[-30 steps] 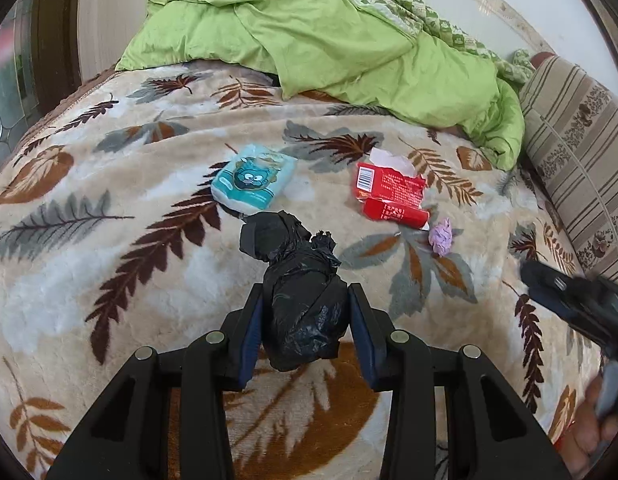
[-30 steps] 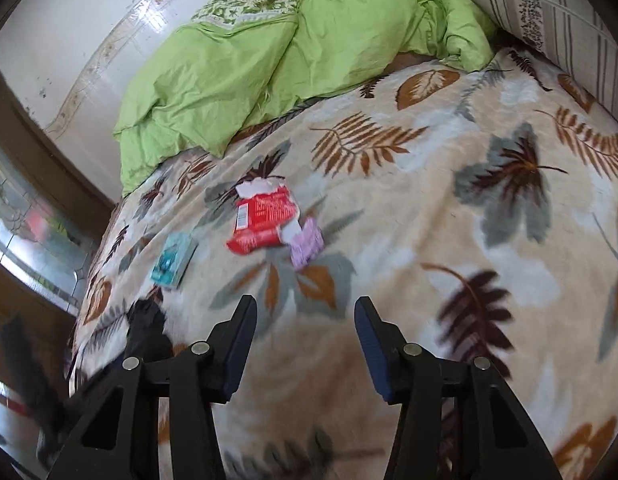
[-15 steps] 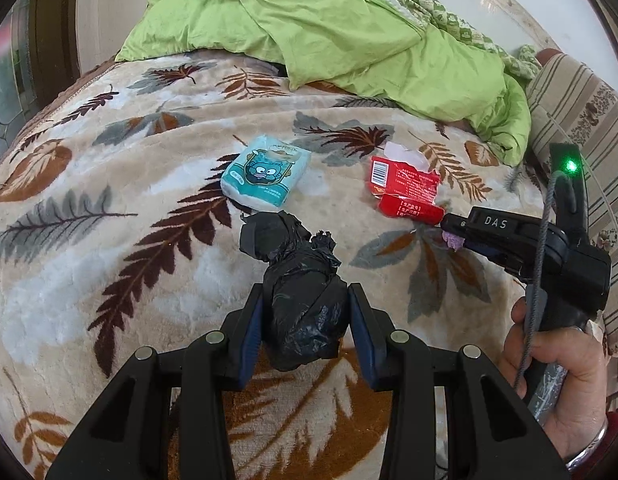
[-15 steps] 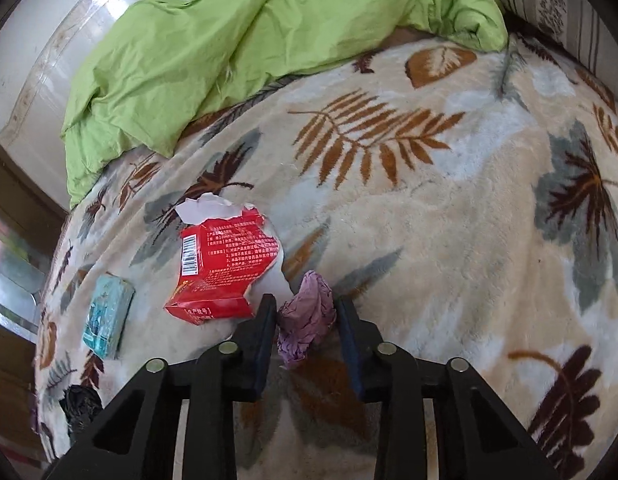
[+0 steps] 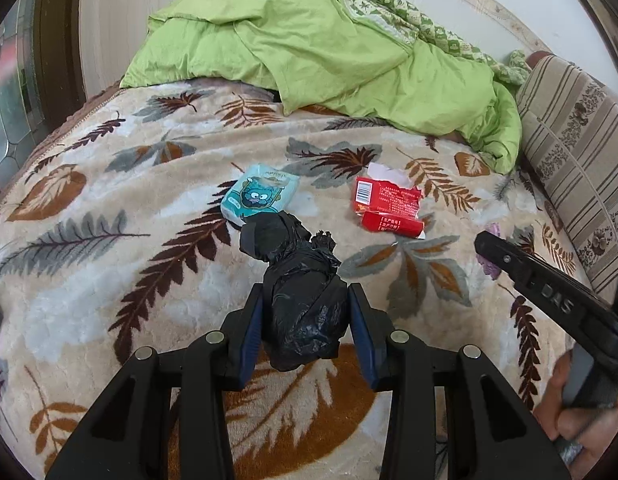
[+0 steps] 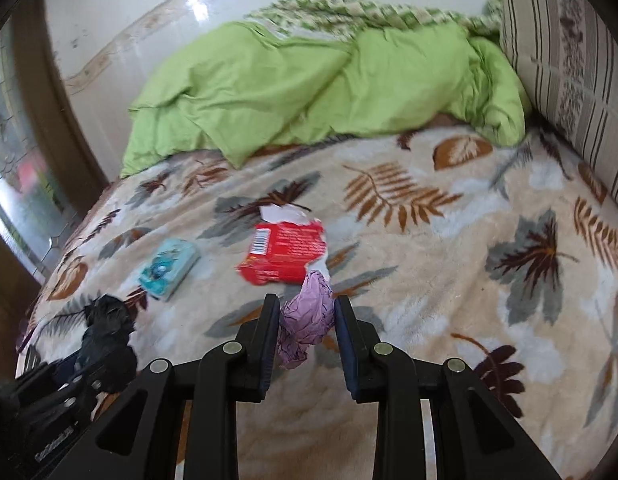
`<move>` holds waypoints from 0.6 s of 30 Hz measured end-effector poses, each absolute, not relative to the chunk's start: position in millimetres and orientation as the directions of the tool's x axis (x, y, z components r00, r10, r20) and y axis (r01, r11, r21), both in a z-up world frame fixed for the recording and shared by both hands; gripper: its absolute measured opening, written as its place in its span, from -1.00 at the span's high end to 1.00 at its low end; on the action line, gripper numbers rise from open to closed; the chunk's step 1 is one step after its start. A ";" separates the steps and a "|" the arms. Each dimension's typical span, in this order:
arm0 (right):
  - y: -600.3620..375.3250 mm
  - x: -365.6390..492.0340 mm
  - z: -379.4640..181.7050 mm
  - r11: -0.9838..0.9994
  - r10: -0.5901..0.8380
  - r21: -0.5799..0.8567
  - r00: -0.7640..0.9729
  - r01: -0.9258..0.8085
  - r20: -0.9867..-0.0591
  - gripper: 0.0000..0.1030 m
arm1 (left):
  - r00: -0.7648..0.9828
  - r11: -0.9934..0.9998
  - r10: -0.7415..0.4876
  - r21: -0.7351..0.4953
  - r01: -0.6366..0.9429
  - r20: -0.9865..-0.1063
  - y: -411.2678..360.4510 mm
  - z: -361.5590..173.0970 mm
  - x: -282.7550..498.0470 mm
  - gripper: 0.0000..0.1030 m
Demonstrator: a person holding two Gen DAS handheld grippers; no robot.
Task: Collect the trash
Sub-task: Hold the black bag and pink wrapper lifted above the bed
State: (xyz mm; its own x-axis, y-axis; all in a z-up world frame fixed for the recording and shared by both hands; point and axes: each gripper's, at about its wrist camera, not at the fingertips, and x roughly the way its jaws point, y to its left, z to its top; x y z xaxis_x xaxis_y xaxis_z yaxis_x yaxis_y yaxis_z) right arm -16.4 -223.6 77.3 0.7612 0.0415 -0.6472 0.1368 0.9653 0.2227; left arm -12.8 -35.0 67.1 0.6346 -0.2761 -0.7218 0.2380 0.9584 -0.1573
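Over the plush leaf-patterned bed (image 5: pixel 109 280), my left gripper (image 5: pixel 305 316) pinches a crinkled black plastic bag (image 5: pixel 301 300) between its fingers; my right gripper (image 6: pixel 307 328) clamps a crumpled, seemingly paper, purple wad (image 6: pixel 309 316), just beside the torn red wrapper (image 6: pixel 285 252) lying flat.

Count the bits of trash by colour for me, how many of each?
Black: 1, the black trash bag in the left hand-held gripper.
Purple: 1, the crumpled purple wrapper in the right hand-held gripper.
Red: 1, the torn red packet.
Teal: 1, the teal tissue pack.
Total: 4.
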 end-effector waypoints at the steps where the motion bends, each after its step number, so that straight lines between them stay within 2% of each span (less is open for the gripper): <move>1: -220.5 -24.2 83.1 0.969 0.039 0.214 0.773 0.126 -0.633 0.43 | 0.643 0.960 -0.271 -0.149 0.238 -0.716 -35.5 69.7 -16.0 0.24; 8: -204.2 -77.3 109.4 0.976 0.059 0.205 0.819 0.073 -0.571 0.43 | 0.695 0.965 -0.226 -0.058 0.258 -0.682 -41.7 82.7 -37.3 0.24; 18: -194.4 -110.0 123.8 0.976 0.093 0.214 0.837 0.030 -0.540 0.42 | 0.756 0.960 -0.190 0.043 0.276 -0.626 -50.5 95.7 -59.8 0.24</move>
